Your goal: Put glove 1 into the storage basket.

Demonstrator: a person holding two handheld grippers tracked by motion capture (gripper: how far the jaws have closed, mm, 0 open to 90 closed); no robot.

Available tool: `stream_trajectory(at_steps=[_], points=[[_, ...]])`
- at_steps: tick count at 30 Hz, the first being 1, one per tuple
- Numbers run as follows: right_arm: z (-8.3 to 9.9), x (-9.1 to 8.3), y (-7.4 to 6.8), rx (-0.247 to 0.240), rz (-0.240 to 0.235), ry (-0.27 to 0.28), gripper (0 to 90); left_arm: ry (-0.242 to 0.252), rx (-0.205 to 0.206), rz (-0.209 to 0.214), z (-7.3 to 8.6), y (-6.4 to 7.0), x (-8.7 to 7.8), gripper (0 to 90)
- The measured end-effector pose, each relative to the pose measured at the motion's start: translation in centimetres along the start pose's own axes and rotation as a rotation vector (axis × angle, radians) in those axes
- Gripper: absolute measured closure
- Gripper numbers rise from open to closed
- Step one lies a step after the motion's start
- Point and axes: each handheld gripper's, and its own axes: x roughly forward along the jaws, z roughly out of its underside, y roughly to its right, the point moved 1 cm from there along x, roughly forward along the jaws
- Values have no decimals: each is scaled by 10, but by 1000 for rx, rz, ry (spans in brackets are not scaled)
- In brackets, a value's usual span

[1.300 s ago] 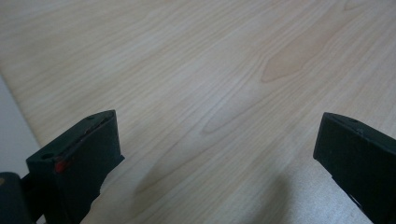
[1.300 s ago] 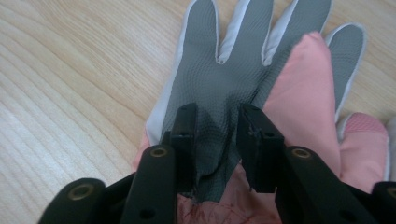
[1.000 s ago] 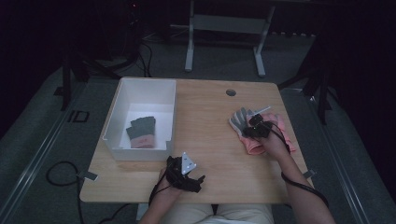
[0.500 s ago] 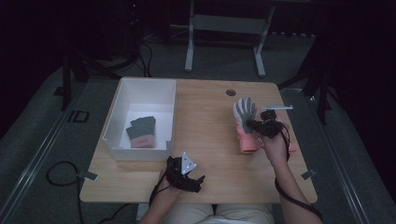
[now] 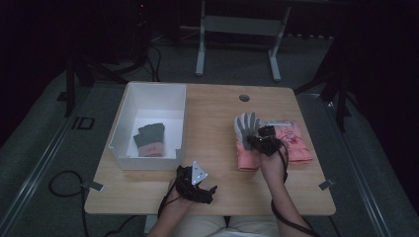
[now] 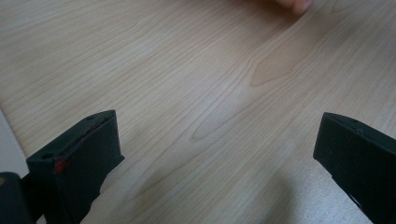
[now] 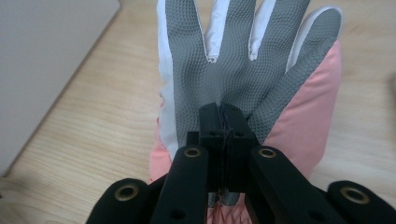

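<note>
A pink glove with a grey textured palm is pinched at its palm by my right gripper, jaws shut tight on the fabric. In the high view this glove hangs over the table's right half, fingers pointing away, with the right gripper at its near right side. A second pink glove lies flat just to the right. My left gripper rests near the front edge; its jaws stand wide open over bare wood.
A white bin sits on the table's left half and holds a dark grey glove with a pink cuff. A round cable hole is at the back edge. Metal stand legs rise behind the table.
My right gripper has carried the grey-palmed glove leftward, off the other pink glove. The left gripper has stayed put.
</note>
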Motion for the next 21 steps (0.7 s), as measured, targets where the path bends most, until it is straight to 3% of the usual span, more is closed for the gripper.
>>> stream_trajectory(at_steps=[4,12,21], points=[[6,28,-8,23,-23,-53,885,-4,-2,-6,0,0,0,5],[12,55,-18,23,-16,-98,880,-10,5,2,1,1,1,4],[11,60,-21,14,-5,-100,817,-10,3,6,1,1,1,5]])
